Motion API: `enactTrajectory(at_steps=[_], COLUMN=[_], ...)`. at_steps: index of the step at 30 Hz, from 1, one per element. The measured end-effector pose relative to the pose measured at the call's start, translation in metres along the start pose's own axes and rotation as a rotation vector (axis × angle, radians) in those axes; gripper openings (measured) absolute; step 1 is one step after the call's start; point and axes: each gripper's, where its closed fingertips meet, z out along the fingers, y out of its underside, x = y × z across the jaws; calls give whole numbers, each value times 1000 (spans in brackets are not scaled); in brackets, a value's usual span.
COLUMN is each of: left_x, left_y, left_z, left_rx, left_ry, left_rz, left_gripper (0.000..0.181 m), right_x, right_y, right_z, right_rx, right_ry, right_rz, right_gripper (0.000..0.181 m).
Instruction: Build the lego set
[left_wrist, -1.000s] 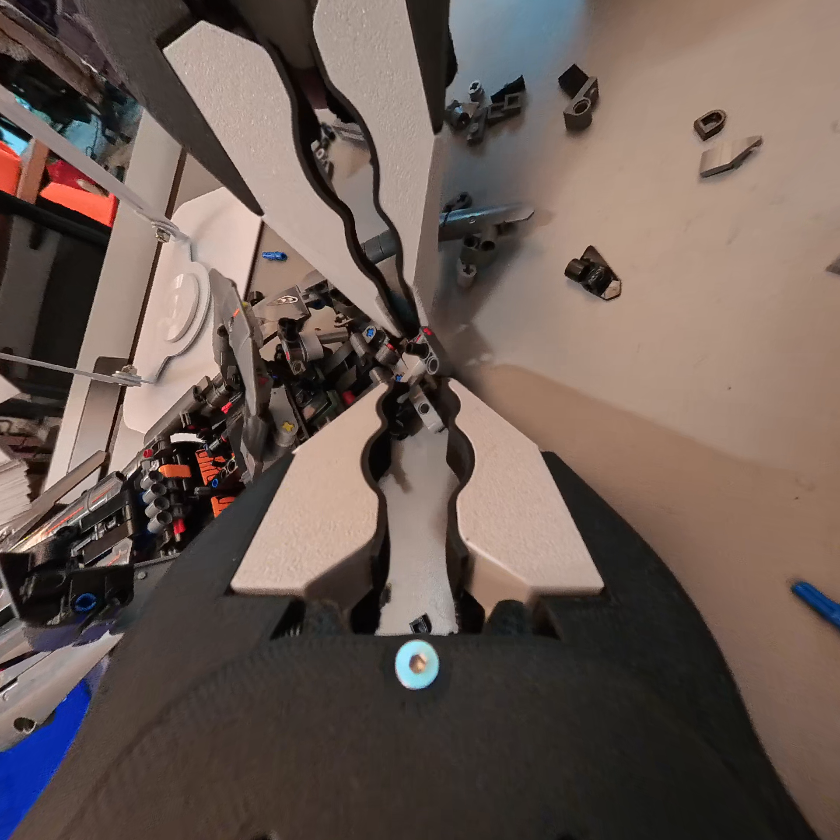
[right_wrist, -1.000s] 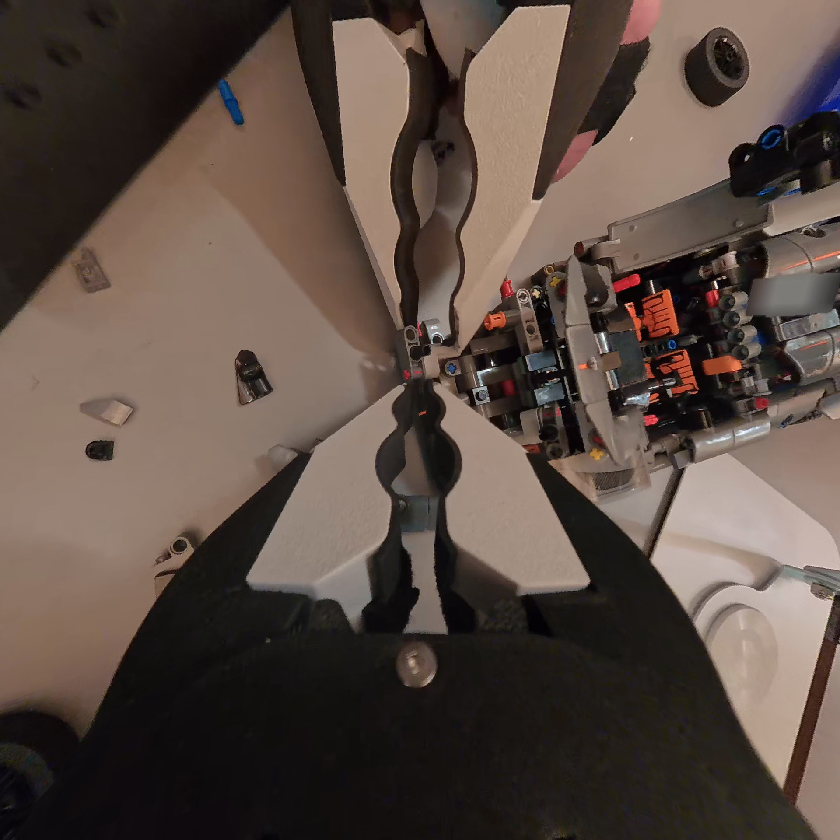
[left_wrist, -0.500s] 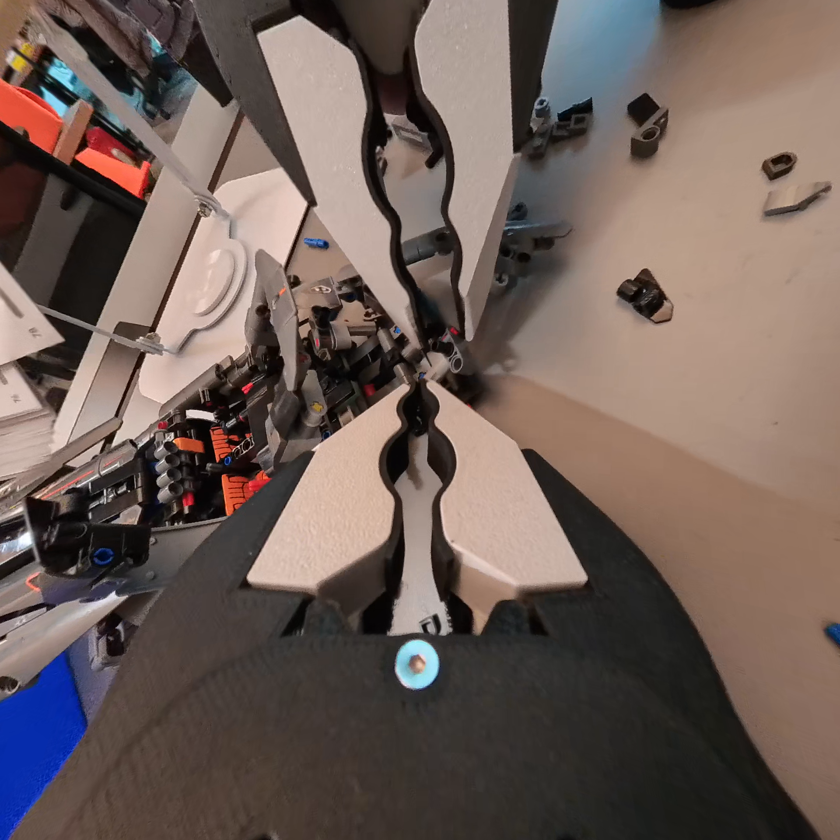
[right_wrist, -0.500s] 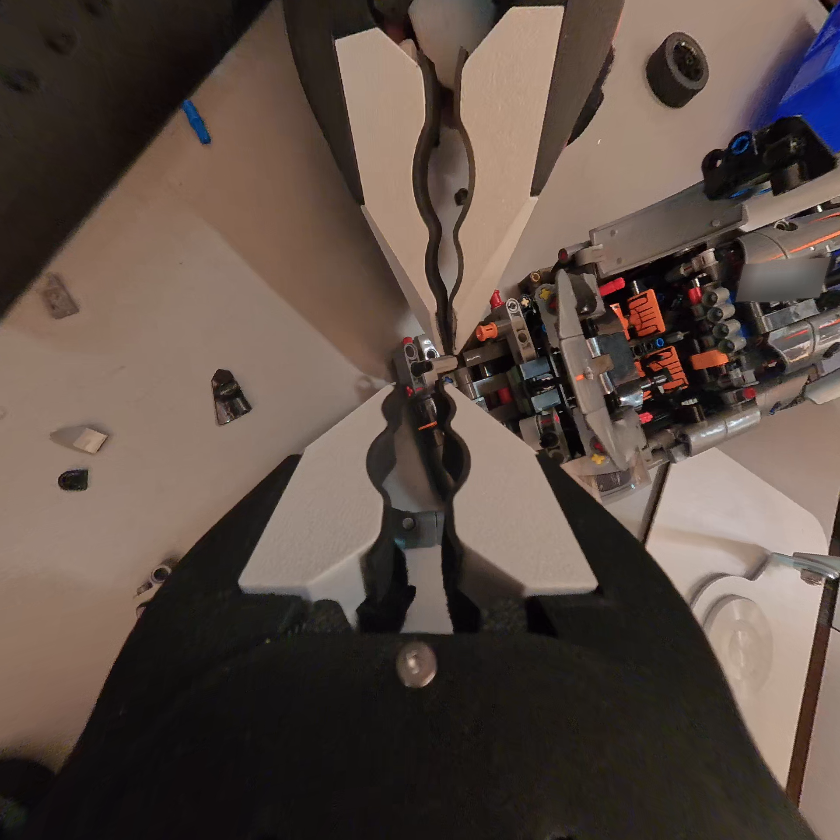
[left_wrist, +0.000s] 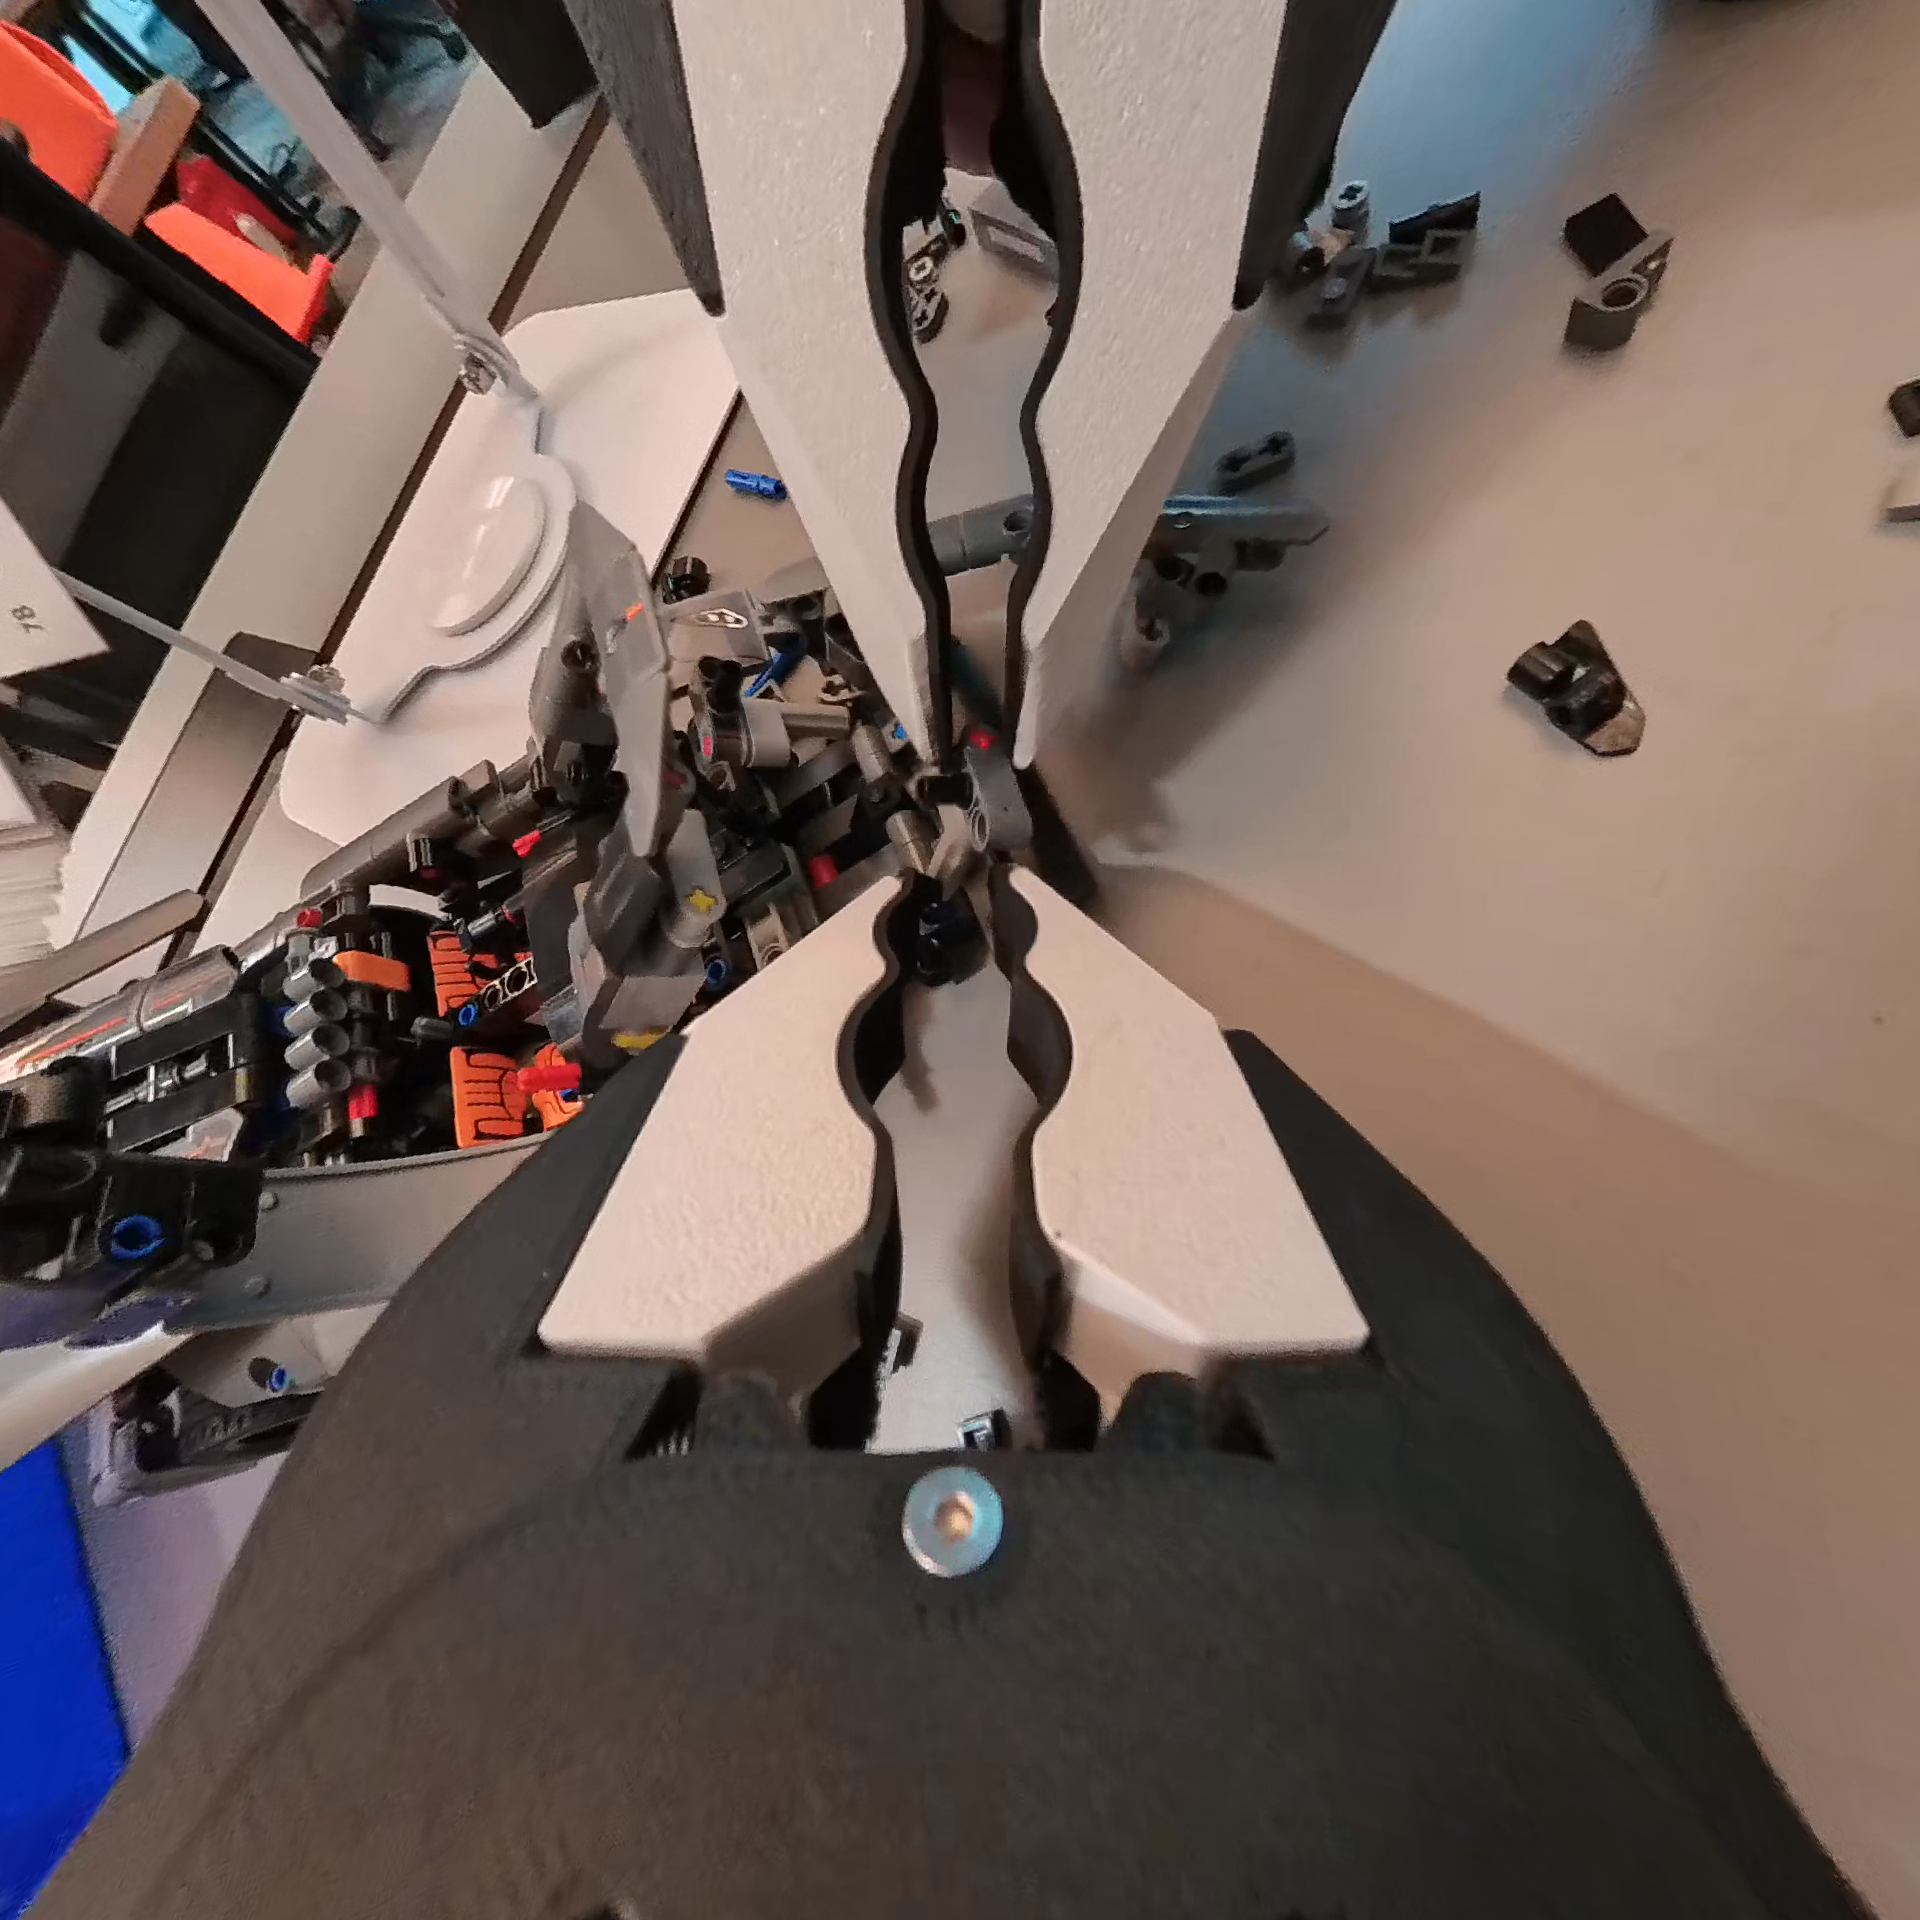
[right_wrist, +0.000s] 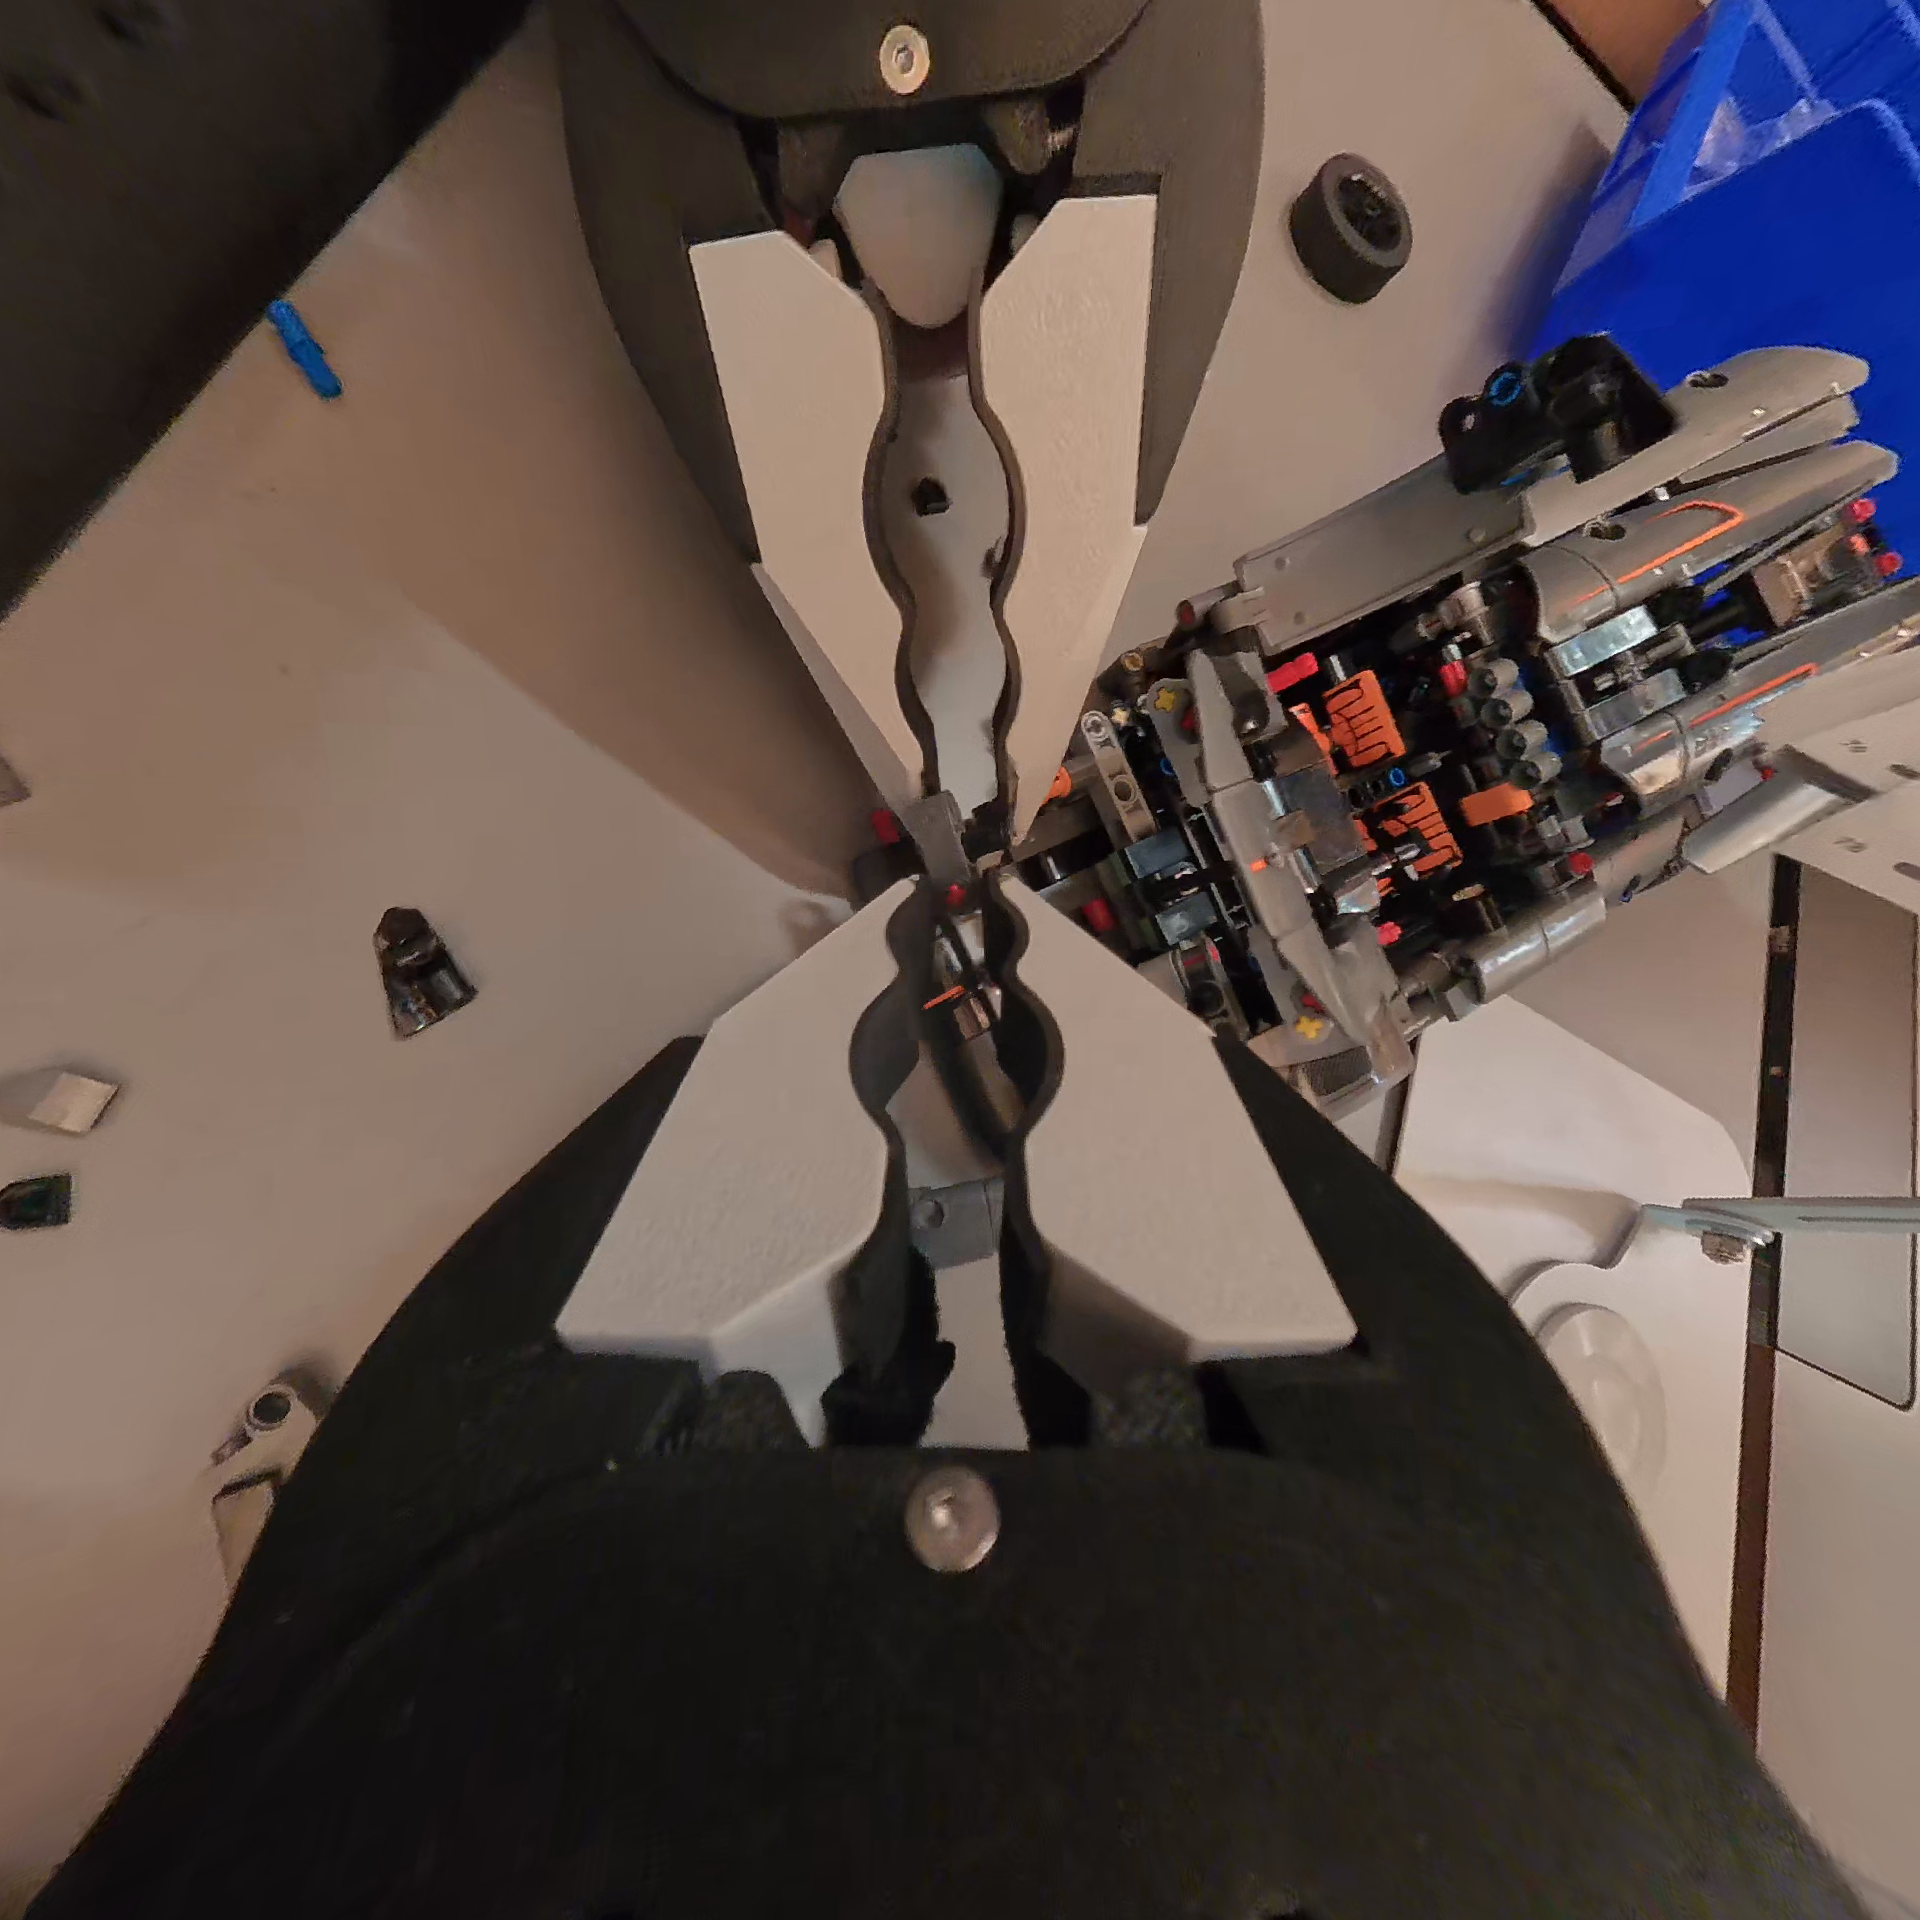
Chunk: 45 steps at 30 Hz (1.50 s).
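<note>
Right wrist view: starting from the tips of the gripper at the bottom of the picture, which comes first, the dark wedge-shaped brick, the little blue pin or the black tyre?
From the right gripper:
1. Dark wedge-shaped brick, to the left, nearest.
2. Black tyre, upper right, beside the blue bin.
3. Blue pin, upper left; too close to call against the tyre.
</note>
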Motion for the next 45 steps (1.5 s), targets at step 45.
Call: enactTrajectory(at_steps=[45], left_x=[-22], left_y=[1], left_z=[-15], left_rx=[30], left_ry=[-48], left_rz=[-84], left_gripper=[19], right_x=[26], right_y=[11], right_z=[1], right_rx=[-53], right_ry=[90], right_rz=[85], right_gripper=[0])
